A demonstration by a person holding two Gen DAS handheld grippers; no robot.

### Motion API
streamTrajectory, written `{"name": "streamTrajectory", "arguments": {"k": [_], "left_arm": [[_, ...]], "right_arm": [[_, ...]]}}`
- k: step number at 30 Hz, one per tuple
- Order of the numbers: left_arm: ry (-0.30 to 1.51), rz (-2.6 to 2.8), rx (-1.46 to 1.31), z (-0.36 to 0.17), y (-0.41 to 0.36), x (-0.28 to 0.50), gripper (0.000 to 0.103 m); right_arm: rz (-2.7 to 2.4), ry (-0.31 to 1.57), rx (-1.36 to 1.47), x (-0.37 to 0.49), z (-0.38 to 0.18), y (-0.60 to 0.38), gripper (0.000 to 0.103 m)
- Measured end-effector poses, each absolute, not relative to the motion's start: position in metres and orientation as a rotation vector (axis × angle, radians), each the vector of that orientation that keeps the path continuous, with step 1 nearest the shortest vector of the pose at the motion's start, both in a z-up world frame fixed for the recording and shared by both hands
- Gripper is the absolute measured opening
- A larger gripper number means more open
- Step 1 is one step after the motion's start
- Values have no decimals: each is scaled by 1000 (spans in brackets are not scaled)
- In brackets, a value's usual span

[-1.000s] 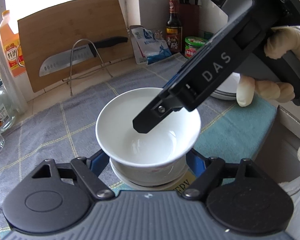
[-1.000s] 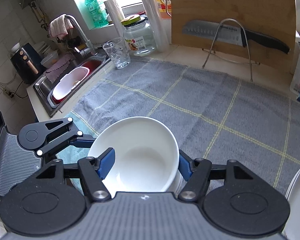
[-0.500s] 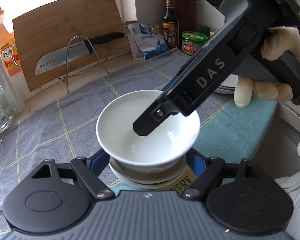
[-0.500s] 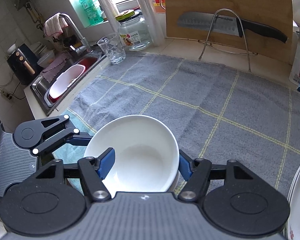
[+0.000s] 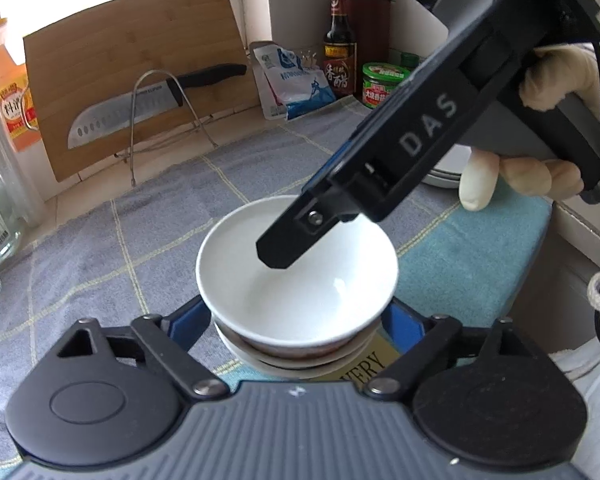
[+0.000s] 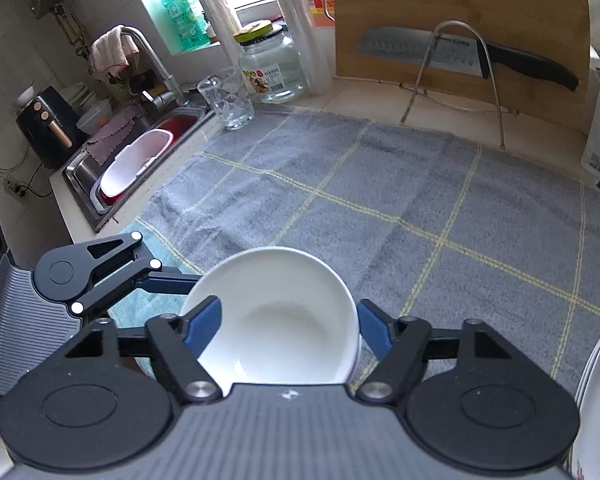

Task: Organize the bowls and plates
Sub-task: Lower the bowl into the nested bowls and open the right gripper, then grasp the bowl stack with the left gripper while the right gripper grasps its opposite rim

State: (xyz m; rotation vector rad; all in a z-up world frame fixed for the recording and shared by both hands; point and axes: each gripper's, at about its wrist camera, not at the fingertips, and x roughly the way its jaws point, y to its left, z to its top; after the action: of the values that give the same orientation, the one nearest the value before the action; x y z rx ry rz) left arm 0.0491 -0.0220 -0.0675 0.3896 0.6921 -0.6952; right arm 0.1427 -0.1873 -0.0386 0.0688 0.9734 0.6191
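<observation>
Blue-padded left gripper and right gripper are both opening, wider than a second ago, pads now clear of the glossy white bowl between them. Both tilt steeply down. It sits nested on stacked bowls at the teal towel's near edge.

Setting: a home kitchen is shown.
Worktop: tiled, covered by a grey checked cloth.
Sink: a steel basin with a tap is seen at the left.
Cutting tools: a knife is propped against a wooden board.
Condiments: a sauce bottle and a jar are stood by the wall.
</observation>
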Motion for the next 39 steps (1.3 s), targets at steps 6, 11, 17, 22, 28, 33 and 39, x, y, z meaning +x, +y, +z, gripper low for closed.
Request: {"name": "streamTrajectory", "arguments": {"k": [6, 11, 17, 22, 28, 33, 39], "left_arm": [[678, -720, 386, -63, -18, 45, 95], [646, -735, 368, -57, -9, 40, 100], [585, -716, 316, -49, 1, 32, 101], [477, -663, 308, -36, 3, 16, 102], [446, -617, 368, -26, -2, 2, 102], [560, -602, 349, -33, 1, 5, 102], [647, -620, 334, -47, 7, 8, 102]], "right_arm": [[618, 932, 13, 140, -33, -182, 102], [612, 917, -31, 138, -32, -180, 103], [607, 896, -77, 136, -29, -177, 103], [614, 827, -160, 127, -22, -181, 103], [662, 735, -278, 115, -9, -192, 103], [672, 710, -373, 104, -6, -209, 103], [709, 767, -454, 92, -21, -215, 103]]}}
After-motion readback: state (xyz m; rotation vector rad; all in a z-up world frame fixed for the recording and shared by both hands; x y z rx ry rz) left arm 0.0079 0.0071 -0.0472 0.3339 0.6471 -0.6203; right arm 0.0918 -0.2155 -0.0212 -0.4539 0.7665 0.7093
